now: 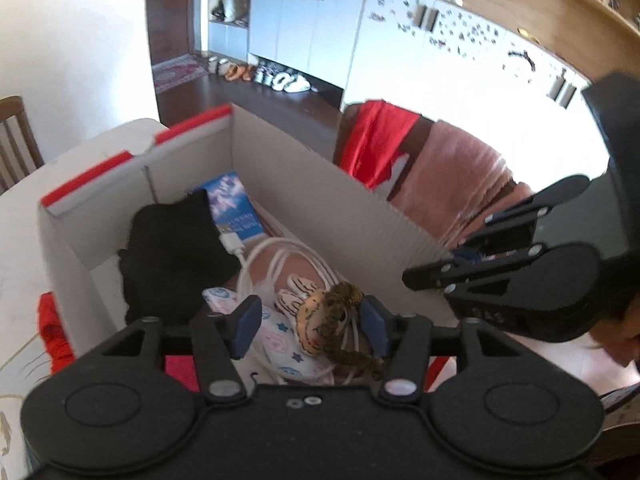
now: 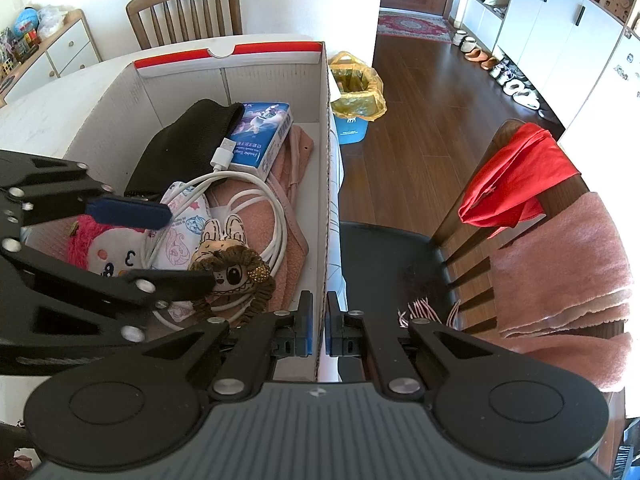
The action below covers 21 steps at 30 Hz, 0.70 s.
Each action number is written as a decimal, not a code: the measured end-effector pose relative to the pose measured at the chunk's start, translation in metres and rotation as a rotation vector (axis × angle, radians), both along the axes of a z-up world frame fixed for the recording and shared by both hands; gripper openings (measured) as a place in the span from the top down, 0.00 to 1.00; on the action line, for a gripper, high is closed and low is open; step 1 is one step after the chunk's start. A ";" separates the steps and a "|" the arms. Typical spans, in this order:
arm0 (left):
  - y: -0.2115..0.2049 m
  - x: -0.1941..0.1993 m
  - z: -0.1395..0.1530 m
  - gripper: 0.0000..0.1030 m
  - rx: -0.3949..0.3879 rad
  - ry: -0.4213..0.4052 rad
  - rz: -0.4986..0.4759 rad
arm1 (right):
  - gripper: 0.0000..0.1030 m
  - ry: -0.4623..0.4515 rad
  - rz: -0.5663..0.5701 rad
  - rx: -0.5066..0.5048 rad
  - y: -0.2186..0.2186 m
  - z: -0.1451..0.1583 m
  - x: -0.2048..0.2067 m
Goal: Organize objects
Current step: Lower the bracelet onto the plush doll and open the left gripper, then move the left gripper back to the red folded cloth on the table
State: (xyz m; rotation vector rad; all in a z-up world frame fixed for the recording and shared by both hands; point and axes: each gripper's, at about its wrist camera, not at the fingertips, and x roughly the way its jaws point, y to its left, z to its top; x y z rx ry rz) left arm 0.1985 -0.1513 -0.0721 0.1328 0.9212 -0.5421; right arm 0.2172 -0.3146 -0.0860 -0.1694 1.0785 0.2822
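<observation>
The left gripper [image 1: 310, 322] has its fingers apart around the plush doll [image 2: 230, 270]; lift clear gently while the right gripper [image 2: 319, 330] pinches the box [image 2: 325, 184] wall steady.

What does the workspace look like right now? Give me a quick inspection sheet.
Surface: white table, carrying the box.
Job's things: cardboard box holding plush toy, black cloth, blue carton, pink cloth.
Clutter: red cloth beside the box.
Grippers: left gripper open around the plush toy; right gripper shut on the box wall.
Cables: white USB cable coiled in the box.
Surroundings: chair draped with cloths, bin, cabinets.
</observation>
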 end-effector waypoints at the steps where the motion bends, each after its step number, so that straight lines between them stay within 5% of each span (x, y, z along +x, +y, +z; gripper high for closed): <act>1: 0.004 0.000 0.005 0.46 -0.011 -0.006 0.015 | 0.95 0.000 0.000 0.000 0.000 0.000 0.000; 17: 0.076 -0.012 0.048 0.38 -0.054 -0.092 0.237 | 0.95 0.000 0.000 -0.001 0.000 0.000 0.000; 21: 0.098 -0.011 0.048 0.22 -0.037 -0.096 0.299 | 0.95 0.001 0.000 -0.002 0.000 0.000 0.000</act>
